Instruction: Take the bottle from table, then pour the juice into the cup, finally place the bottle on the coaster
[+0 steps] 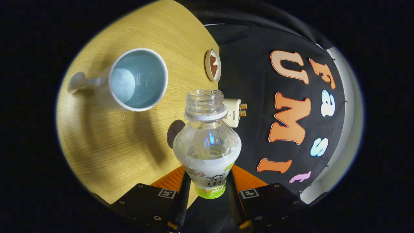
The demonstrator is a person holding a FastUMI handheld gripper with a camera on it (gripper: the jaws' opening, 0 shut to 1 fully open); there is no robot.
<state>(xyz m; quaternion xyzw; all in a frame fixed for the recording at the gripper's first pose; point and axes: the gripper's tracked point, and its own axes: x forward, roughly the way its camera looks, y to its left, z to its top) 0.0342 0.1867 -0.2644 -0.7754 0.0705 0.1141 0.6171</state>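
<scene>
The gripper (207,191) clamps the uncapped bottle (207,142) between both fingers, tipped over the table (97,152) short of the cup (137,79); judged risk: liquid spilling beside the rim if tilted further here.

Your gripper (207,191) clamps the uncapped bottle (207,145) at lower centre; the cup (137,79) sits upper left on the table (106,145).

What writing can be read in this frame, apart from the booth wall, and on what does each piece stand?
"SUPOR": on the white plug adapter, just beyond the neck of the clear plastic bottle.
Bottle's white-and-green label: large characters partly hidden where the gripper clamps it between its fingers, small print blurred; not readable.
White ceramic mug: no writing visible.
</scene>
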